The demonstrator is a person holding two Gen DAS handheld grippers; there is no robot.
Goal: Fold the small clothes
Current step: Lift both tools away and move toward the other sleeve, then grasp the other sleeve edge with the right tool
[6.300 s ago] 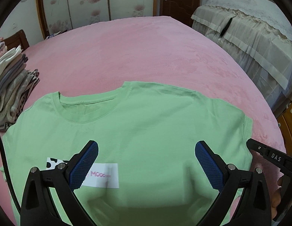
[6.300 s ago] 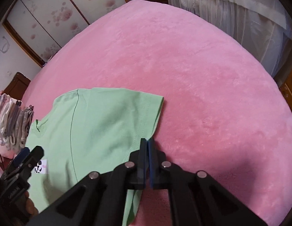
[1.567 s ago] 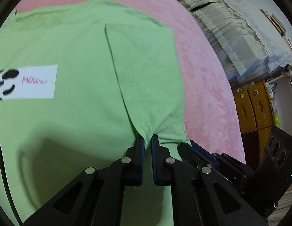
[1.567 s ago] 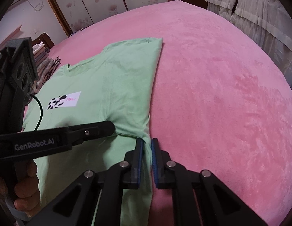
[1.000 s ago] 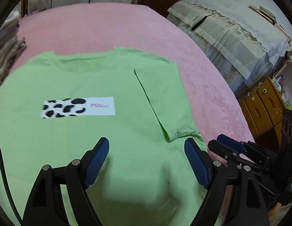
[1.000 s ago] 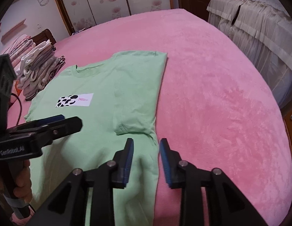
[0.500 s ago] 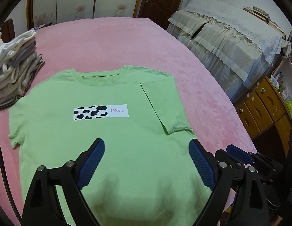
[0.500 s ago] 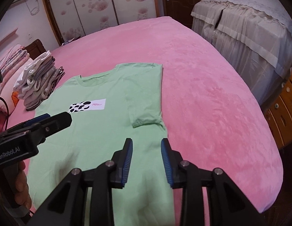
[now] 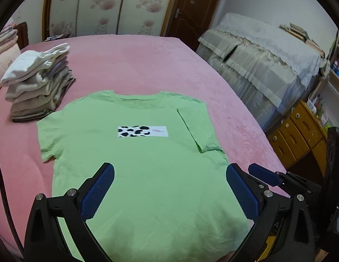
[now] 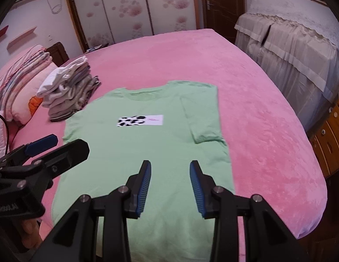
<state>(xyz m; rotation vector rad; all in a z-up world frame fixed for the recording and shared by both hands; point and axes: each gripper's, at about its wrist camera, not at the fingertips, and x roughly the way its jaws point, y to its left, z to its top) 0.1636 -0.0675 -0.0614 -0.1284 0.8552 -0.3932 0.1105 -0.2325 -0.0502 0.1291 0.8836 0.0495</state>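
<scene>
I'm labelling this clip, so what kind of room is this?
Most likely a home bedroom: a green T-shirt lies spread on a bed with a pink cover, beside a stack of folded clothes, with flowered sliding wardrobe doors behind.

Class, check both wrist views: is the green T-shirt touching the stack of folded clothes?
Apart. The left wrist view shows pink bedcover between the green T-shirt and the stack of folded clothes.
</scene>
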